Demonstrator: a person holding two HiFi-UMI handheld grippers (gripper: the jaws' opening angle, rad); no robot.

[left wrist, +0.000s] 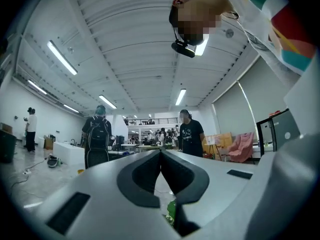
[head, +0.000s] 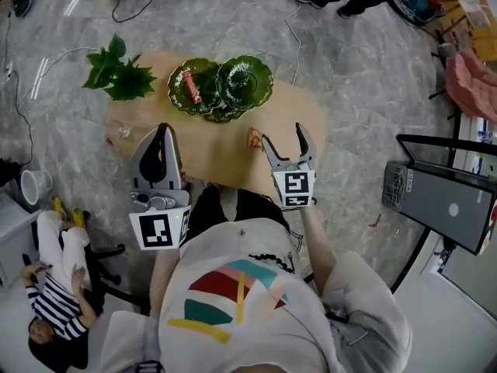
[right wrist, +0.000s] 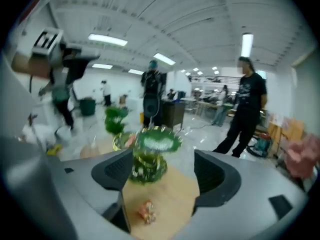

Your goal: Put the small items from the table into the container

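One reddish item (head: 190,86) already lies in the left lobe of the green, leaf-shaped container (head: 260,90) at the far side of the table (head: 217,155); the other lobes appear bare. One orange item (head: 254,137) is not yet collected. It lies on the wood nearer the person, well short of the container.

The right gripper (head: 285,137) has its jaws spread wide with nothing pinched. In the right gripper view the orange item (right wrist: 146,211) sits low on the tabletop in line with the gap, untouched by either jaw.

The left gripper (head: 163,129) hangs over the near left edge with its jaws pressed together on nothing.

No further small items can be made out, so the task is judged roughly half complete: this last piece must be grasped and carried to the dish.
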